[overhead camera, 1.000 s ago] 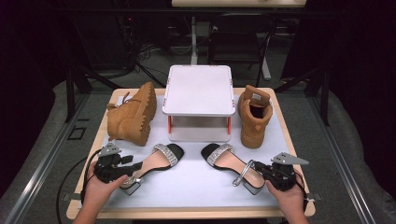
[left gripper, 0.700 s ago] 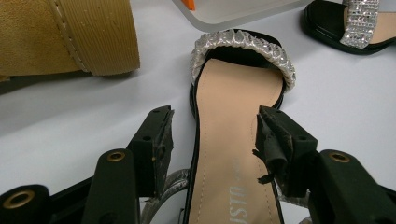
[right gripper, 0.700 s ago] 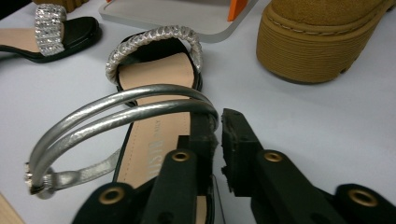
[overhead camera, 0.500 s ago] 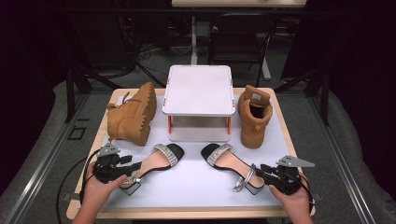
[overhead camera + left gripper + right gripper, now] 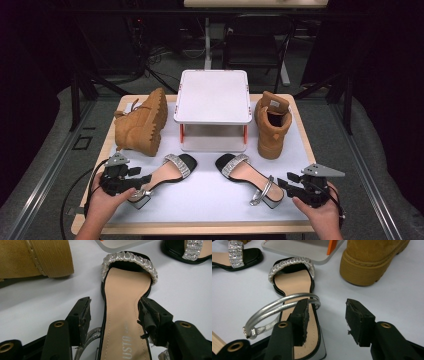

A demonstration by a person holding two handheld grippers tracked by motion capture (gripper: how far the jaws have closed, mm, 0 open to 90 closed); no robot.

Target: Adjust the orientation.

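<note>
The left gripper straddles the black, silver-strapped left sandal, insole printed "USTO", at the table's seven o'clock, fingers released. The right gripper's fingers, just opening, stand released beside the matching right sandal at five o'clock.

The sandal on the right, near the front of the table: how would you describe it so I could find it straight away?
Start at the white stand mid-table; an upright tan boot stands at its right. In front of that boot lies the right sandal, heel toward the right gripper, whose open jaws have just been opening. Unlike the left sandal, nothing straddles it.
</note>
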